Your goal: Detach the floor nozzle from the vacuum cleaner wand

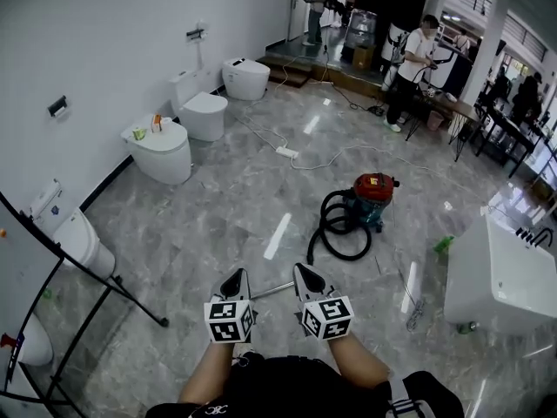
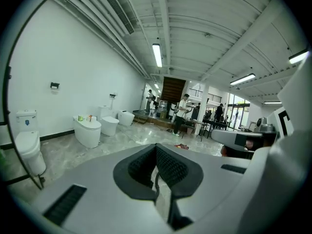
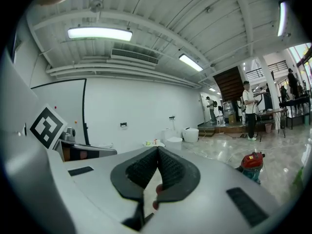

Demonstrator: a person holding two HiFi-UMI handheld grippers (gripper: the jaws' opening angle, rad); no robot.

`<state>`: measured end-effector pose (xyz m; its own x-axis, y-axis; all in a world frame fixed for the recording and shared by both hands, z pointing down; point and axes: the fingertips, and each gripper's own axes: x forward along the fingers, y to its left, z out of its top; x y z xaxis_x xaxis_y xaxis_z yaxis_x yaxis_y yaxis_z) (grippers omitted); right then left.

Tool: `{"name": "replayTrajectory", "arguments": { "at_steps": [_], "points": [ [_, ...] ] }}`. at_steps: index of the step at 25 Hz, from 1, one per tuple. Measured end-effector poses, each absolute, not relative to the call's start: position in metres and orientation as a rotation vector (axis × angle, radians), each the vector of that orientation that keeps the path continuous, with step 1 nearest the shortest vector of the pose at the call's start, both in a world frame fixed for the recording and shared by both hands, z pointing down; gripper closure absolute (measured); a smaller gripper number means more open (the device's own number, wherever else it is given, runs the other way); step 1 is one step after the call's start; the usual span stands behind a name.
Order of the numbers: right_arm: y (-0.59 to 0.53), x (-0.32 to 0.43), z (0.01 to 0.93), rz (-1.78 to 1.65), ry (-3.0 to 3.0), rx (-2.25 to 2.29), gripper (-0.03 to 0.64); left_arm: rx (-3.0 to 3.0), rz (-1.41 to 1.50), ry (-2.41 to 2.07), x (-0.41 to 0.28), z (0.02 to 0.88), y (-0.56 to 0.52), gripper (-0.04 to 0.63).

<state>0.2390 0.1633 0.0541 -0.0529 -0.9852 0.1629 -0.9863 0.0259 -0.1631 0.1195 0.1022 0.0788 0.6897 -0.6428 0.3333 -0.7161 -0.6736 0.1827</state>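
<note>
**Both grippers shut and empty, vacuum cleaner ahead on the floor**

Head view: the left gripper point(image 1: 233, 284) and the right gripper point(image 1: 310, 279) are held side by side, low in the frame, above the grey marbled stone floor point(image 1: 218, 207). A thin silver metal rod point(image 1: 272, 290) shows between the 2 pairs of fingers. I cannot tell whether it is the wand, nor where the floor nozzle is. The red-lidded teal canister vacuum cleaner point(image 1: 372, 197) stands well beyond the right fingers. Its coiled black hose point(image 1: 322, 225) lies on the near side, between the canister and those fingers. A row of white ceramic toilets point(image 1: 165, 151) lines the wall, far off to the left of the left fingers.

Left gripper view: the black ribbed fingers point(image 2: 170, 167) are pressed together with nothing between them. The right gripper shows just beside them at the right.

Right gripper view: its fingers point(image 3: 170, 168) are likewise closed tight and empty. The vacuum cleaner sits ahead and to the right of them, well apart.
</note>
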Motion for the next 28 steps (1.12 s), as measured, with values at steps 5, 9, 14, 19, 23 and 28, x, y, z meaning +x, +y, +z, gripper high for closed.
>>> {"name": "replayTrajectory", "arguments": {
  "at_steps": [5, 9, 14, 19, 23, 28],
  "points": [
    [0.095, 0.225, 0.051, 0.356, -2.249, 2.153, 0.611, 2.615, 0.36, -1.059, 0.11, 0.078, 0.033, 0.595],
    [0.054, 0.217, 0.059, 0.38, -2.237, 2.153, 0.611, 2.631, 0.37, -1.051, 0.101, 0.078, -0.011, 0.595],
    [0.018, 0.205, 0.07, 0.389, -2.221, 2.137, 0.611, 2.619, 0.401, -1.05, 0.087, 0.088, -0.047, 0.595],
    [-0.001, 0.195, 0.102, 0.379, -2.218, 2.014, 0.611, 2.574, 0.431, -1.06, 0.081, 0.114, -0.07, 0.595],
    [-0.017, 0.19, 0.132, 0.399, -2.223, 1.902, 0.611, 2.513, 0.482, -1.081, 0.076, 0.143, -0.083, 0.595],
    [-0.048, 0.192, 0.183, 0.466, -2.237, 1.754, 0.611, 2.431, 0.531, -1.111, 0.081, 0.185, -0.106, 0.597]
  ]
}}
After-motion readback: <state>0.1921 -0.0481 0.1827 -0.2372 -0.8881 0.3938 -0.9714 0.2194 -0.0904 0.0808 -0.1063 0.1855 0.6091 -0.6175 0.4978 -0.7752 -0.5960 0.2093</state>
